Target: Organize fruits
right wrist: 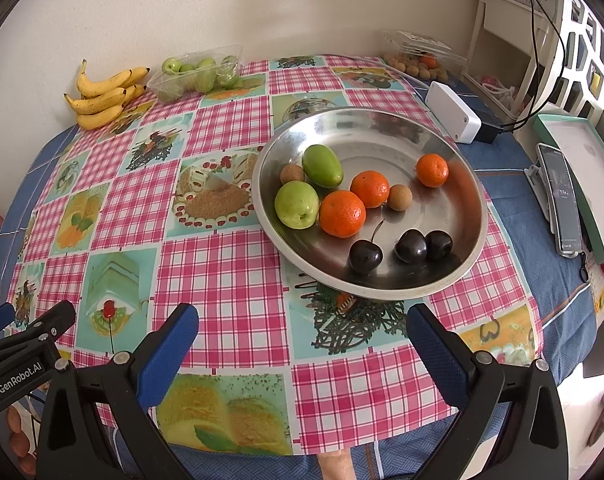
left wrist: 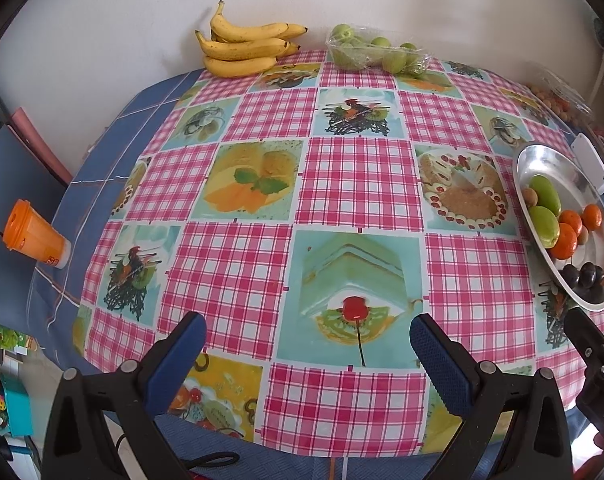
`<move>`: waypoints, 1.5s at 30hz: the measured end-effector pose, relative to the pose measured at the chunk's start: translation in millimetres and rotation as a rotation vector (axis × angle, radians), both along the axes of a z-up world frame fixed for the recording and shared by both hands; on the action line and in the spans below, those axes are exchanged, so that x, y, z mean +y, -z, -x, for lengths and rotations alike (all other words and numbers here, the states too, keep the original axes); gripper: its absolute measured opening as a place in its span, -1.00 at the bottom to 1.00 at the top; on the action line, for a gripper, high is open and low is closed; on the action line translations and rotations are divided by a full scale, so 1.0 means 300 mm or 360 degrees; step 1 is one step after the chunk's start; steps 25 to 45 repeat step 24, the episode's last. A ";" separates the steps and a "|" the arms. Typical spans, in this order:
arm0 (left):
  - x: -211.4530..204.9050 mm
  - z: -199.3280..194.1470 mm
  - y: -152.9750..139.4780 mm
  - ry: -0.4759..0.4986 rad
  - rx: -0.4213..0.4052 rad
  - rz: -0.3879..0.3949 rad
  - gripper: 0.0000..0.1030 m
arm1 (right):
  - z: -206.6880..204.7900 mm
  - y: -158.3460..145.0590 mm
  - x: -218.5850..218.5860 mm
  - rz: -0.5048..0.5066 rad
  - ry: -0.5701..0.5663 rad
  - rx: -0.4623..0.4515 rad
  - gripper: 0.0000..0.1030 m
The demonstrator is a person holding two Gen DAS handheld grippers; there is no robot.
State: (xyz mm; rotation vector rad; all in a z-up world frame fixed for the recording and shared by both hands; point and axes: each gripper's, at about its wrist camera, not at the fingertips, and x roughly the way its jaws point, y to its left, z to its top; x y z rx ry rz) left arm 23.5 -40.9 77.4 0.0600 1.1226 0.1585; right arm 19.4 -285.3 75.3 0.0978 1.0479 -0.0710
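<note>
A steel plate (right wrist: 381,128) on the checked tablecloth holds two green fruits (right wrist: 296,204), three oranges (right wrist: 341,213), two small brown longans (right wrist: 399,197) and three dark cherries (right wrist: 410,245). In the left wrist view the same plate (left wrist: 541,160) lies at the far right. Bananas (left wrist: 246,46) and a clear tub of green fruits (left wrist: 365,54) sit at the table's far edge by the wall. My left gripper (left wrist: 307,334) hovers open over the near table edge, holding nothing. My right gripper (right wrist: 302,326) is open and empty too, just short of the plate.
An orange cup (left wrist: 32,236) stands at the table's left edge. Right of the plate are a white box (right wrist: 453,112), a phone on a stand (right wrist: 561,200) and a green-rimmed box (right wrist: 585,172). A clear tub of small brown fruits (right wrist: 417,64) sits far right.
</note>
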 end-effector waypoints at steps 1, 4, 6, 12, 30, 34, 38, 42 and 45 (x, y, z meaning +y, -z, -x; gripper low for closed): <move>0.001 0.000 0.000 -0.0002 0.0002 -0.0001 1.00 | 0.003 0.001 0.000 0.0000 0.0000 0.0000 1.00; 0.006 0.001 0.006 -0.0011 0.0012 -0.0007 1.00 | 0.000 0.000 0.000 -0.0001 0.0001 0.0000 1.00; 0.009 -0.001 0.012 -0.0018 0.0027 -0.0011 1.00 | -0.002 0.001 -0.002 -0.0001 -0.0001 0.0003 1.00; 0.015 -0.004 0.020 -0.0027 0.0047 -0.0016 1.00 | -0.007 0.008 -0.007 0.0001 -0.0009 0.0029 1.00; 0.006 -0.001 0.015 0.0012 0.0036 -0.0023 1.00 | -0.013 0.014 -0.016 0.0004 -0.0012 0.0054 1.00; 0.006 -0.001 0.015 0.0012 0.0036 -0.0023 1.00 | -0.013 0.014 -0.016 0.0004 -0.0012 0.0054 1.00; 0.006 -0.001 0.015 0.0012 0.0036 -0.0023 1.00 | -0.013 0.014 -0.016 0.0004 -0.0012 0.0054 1.00; 0.006 -0.001 0.015 0.0012 0.0036 -0.0023 1.00 | -0.013 0.014 -0.016 0.0004 -0.0012 0.0054 1.00; 0.006 -0.001 0.015 0.0012 0.0036 -0.0023 1.00 | -0.013 0.014 -0.016 0.0004 -0.0012 0.0054 1.00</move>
